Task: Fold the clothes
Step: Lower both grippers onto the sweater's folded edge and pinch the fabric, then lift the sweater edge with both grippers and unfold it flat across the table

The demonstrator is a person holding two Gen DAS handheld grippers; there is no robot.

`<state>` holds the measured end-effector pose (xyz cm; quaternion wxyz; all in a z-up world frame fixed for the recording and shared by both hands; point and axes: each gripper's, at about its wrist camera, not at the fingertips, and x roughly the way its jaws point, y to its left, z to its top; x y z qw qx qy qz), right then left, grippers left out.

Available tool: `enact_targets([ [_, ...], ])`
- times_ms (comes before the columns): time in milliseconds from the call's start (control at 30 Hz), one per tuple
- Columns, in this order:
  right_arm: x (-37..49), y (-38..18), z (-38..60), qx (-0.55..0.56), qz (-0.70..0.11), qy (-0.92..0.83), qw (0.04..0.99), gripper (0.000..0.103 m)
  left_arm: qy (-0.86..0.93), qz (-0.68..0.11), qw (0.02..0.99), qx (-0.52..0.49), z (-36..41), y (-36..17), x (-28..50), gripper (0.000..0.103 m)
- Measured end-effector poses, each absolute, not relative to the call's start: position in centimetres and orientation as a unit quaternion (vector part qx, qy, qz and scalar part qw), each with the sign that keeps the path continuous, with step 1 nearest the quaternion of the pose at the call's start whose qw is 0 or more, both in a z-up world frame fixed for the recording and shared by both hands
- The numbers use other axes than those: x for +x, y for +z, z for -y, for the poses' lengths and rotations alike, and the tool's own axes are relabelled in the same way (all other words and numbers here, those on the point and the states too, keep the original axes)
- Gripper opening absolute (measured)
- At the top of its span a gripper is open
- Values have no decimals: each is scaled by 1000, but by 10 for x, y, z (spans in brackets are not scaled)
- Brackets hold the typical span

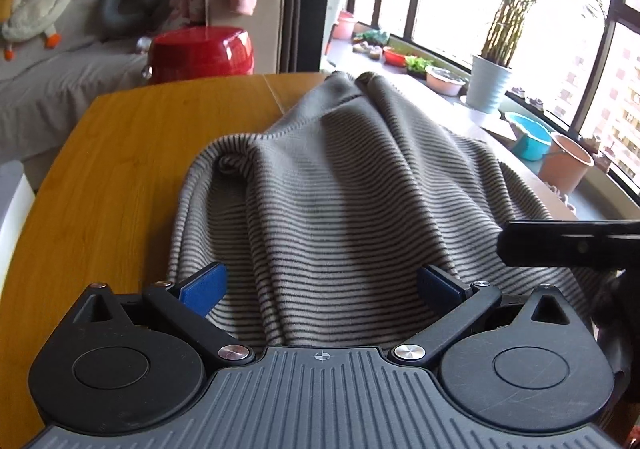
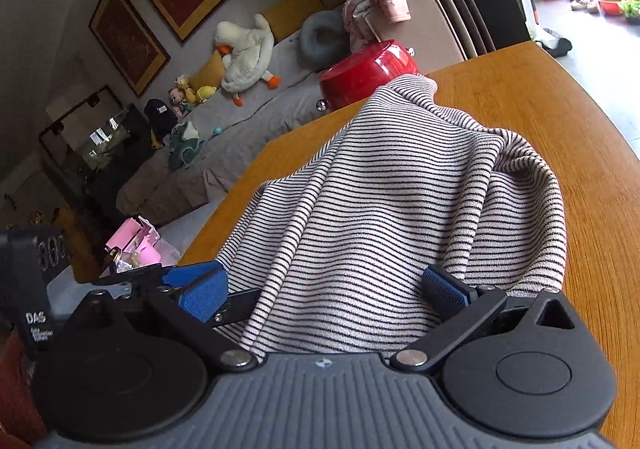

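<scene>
A grey-and-black striped garment (image 1: 340, 185) lies bunched in folds on the wooden table (image 1: 132, 153). My left gripper (image 1: 320, 289) is open, its blue pads (image 1: 204, 289) set wide on either side of the cloth's near edge. The cloth runs between them up to the gripper body. The right wrist view shows the same striped garment (image 2: 380, 209) between the wide blue pads (image 2: 444, 293) of my open right gripper (image 2: 324, 295). Both grippers sit side by side at the near edge; a black part of the right one (image 1: 568, 245) shows in the left view.
The table's far corner (image 2: 540, 89) is bare wood. Beyond it stand a red stool (image 1: 200, 55) and a sofa (image 1: 52, 77) with a plush duck (image 1: 36, 5). A windowsill with a potted plant (image 1: 490, 83) and basins (image 1: 528, 137) runs along the right.
</scene>
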<state>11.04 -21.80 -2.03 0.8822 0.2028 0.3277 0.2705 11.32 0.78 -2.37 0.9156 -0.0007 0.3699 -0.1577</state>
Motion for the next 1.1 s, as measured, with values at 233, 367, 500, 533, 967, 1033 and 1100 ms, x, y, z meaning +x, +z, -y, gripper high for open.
enact_targets([
  [233,102,-21,215,189,-321,273,887,103,-164,-359,919,6,-13,-30,102,103],
  [367,95,-19,213,181,-332,280,882,103,-167,-354,920,-2,-16,-31,83,103],
  [500,80,-17,213,160,-344,306,873,103,-195,-351,916,-1,-19,-30,51,103],
  [533,75,-18,214,155,-342,313,872,103,-209,-353,912,-5,-19,-28,45,103],
  [967,59,-22,219,167,-325,321,874,103,-225,-344,912,-20,-21,-18,73,26],
  [1033,60,-21,218,164,-327,323,873,103,-219,-323,920,-26,-30,-4,79,18],
  [1100,61,-16,216,158,-332,316,874,103,-182,-282,941,-27,-45,15,86,18],
])
